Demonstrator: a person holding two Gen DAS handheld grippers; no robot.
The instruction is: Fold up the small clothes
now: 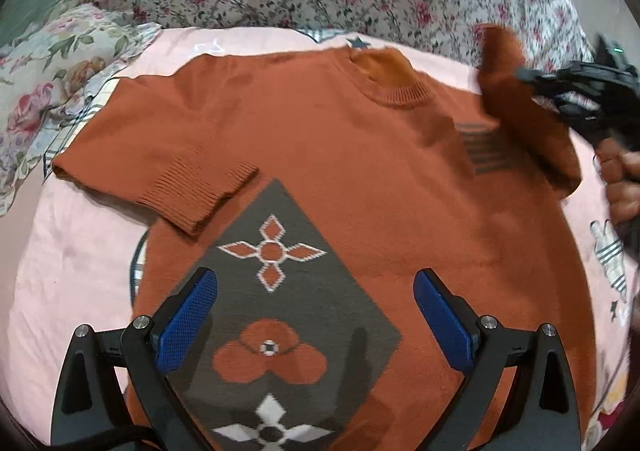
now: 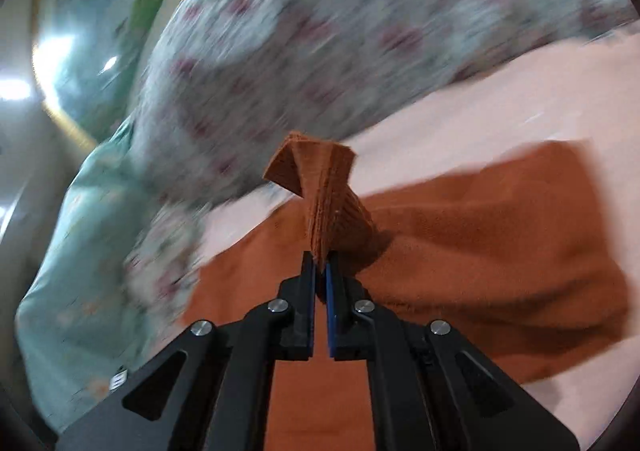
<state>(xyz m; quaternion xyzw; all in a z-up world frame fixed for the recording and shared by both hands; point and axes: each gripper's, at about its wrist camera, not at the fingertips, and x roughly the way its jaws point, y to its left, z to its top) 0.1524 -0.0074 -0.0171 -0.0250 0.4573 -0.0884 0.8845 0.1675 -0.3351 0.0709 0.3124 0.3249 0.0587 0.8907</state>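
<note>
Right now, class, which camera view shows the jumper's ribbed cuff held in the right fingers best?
The right wrist view: the cuff stands sharp and central, pinched between closed fingers. The left wrist view shows it small, blurred, at the edge.

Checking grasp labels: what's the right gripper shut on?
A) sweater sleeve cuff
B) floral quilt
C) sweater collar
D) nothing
A: the right gripper is shut on the ribbed sleeve cuff of the orange sweater, lifting it off the pink sheet; the collar lies flat, untouched.
</note>
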